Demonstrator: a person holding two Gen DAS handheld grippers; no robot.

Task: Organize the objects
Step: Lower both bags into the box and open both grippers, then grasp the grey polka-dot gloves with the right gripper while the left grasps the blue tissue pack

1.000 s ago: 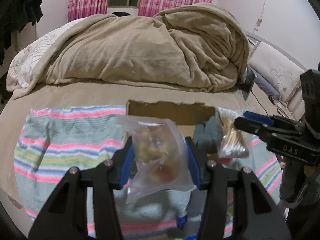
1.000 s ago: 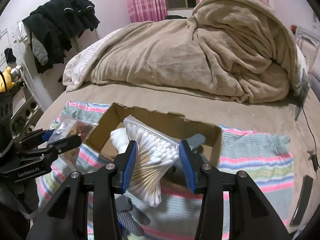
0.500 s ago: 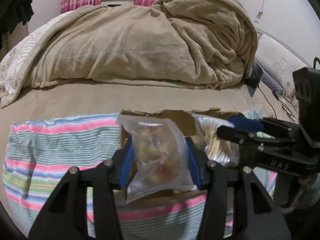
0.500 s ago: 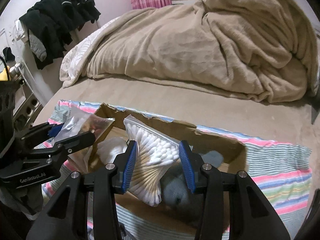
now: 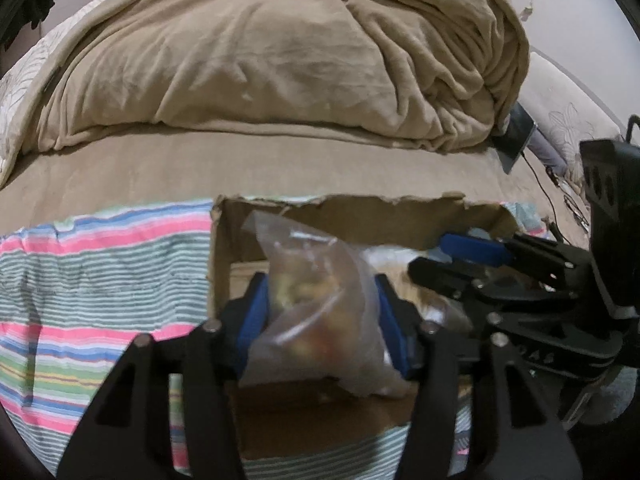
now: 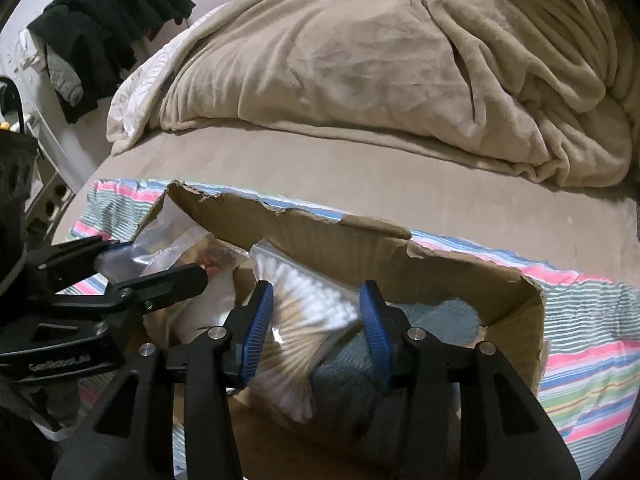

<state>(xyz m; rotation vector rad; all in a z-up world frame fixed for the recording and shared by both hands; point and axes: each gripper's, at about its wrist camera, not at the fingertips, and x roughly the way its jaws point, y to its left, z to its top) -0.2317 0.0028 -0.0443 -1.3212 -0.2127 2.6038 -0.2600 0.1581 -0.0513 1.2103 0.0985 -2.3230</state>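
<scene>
Bed carries cardboard box (image 6: 360, 264); above it, left gripper (image 5: 320, 312) jaws clamp snack bag (image 5: 316, 312), right gripper (image 6: 316, 320) jaws clamp swab bag (image 6: 304, 320). Both bags look light, slippery; grip mid-body.

Left gripper (image 5: 322, 316): matte black angular arms, ribbed blue finger pads (image 5: 252, 316), silver round screws at each joint. Right gripper (image 6: 316, 328) has the same build; white lettering marks the black housing at 8 o'clock in its view.
</scene>
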